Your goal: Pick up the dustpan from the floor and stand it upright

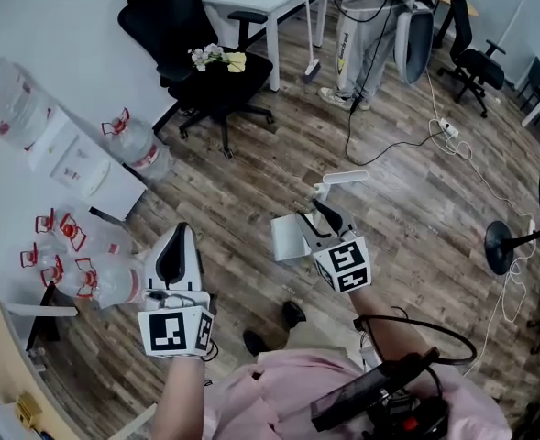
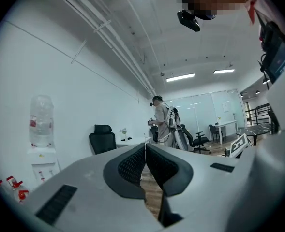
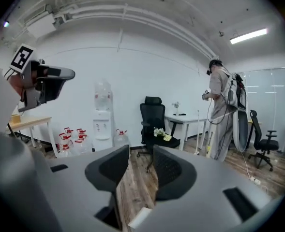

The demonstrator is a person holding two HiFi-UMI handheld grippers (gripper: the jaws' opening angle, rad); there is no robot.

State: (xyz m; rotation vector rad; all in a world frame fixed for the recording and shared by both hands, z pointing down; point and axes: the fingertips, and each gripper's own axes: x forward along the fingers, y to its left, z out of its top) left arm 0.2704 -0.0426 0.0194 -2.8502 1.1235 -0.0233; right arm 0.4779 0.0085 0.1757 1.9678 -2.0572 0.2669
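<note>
Dustpan (image 1: 288, 238) sits just beside the released right claw (image 3: 141, 154) (left claw (image 2: 145, 148) clenched, empty).

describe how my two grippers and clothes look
The left gripper and right gripper are light grey shells with black ribbed pads. Each carries a white cube with black square markers. The person wears a pink shirt; a black cable loops by the right arm.

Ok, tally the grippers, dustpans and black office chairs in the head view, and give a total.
grippers: 2, left gripper and right gripper
dustpan: 1
black office chairs: 2, chair with flowers and far-right chair
total: 5
</note>
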